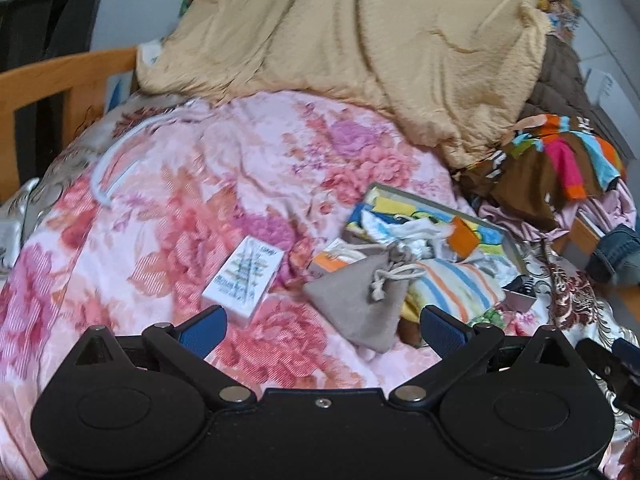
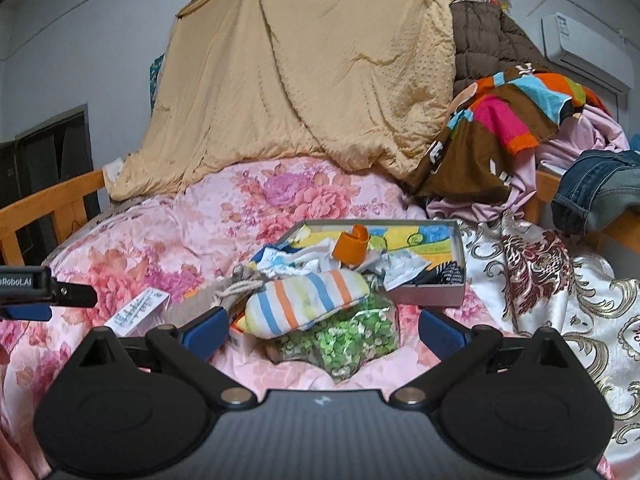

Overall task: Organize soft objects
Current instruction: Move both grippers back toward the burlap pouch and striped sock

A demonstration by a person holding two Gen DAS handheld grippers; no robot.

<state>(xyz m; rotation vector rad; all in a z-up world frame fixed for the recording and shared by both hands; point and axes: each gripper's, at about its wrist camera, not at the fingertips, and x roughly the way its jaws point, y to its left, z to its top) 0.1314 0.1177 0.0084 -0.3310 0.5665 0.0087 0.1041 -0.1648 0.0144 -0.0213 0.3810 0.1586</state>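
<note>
Both grippers, left (image 1: pixel 322 330) and right (image 2: pixel 320 330), fingers spread wide, holding nothing. Grey pouch (image 1: pixel 360 300) beside striped pouch (image 2: pixel 304 300), possibly touching; box (image 2: pixel 424 292) behind.

Pouch (image 1: pixel 362 300) left of pillow (image 1: pixel 452 286), box (image 1: pixel 500 236) behind.

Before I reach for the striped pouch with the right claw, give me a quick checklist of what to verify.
1. Right claw open: ok, jaws spread wide.
2. Striped pouch lined up between the fingers: ok.
3. Pouch free of clutter: not ok, it overlaps the green-patterned bag and touches the grey drawstring pouch.
4. Left claw out of the way: ok, open, off to the left.
5. Room in the shallow box: cannot tell, it looks crowded.
</note>
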